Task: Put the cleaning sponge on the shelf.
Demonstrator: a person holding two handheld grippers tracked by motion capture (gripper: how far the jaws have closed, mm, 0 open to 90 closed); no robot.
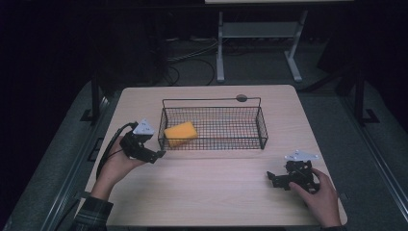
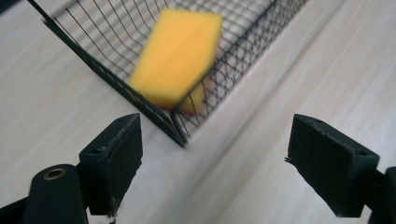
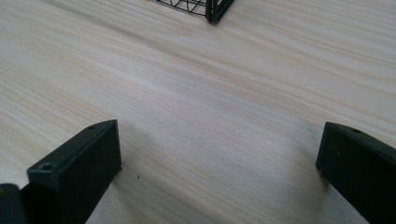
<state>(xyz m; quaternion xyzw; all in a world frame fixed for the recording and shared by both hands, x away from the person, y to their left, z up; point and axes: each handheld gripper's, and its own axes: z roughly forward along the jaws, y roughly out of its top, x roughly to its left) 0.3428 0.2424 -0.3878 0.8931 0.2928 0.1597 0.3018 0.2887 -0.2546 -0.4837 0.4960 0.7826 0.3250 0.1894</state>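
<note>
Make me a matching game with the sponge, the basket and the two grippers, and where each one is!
Things:
1. yellow sponge
2. wire basket
3. left gripper
4. right gripper

Places:
A. open, just outside the basket's left end
B. inside the basket, at its left end
C. open, low over the table's near right part
D. standing on the middle of the table

Pairs: 1-B, 2-D, 3-A, 4-C

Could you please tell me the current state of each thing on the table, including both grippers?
Sponge: lying tilted inside the basket at its left end.
Wire basket: upright on the table.
Left gripper: open, empty, beside the basket's left corner.
Right gripper: open, empty, low over bare table.
</note>
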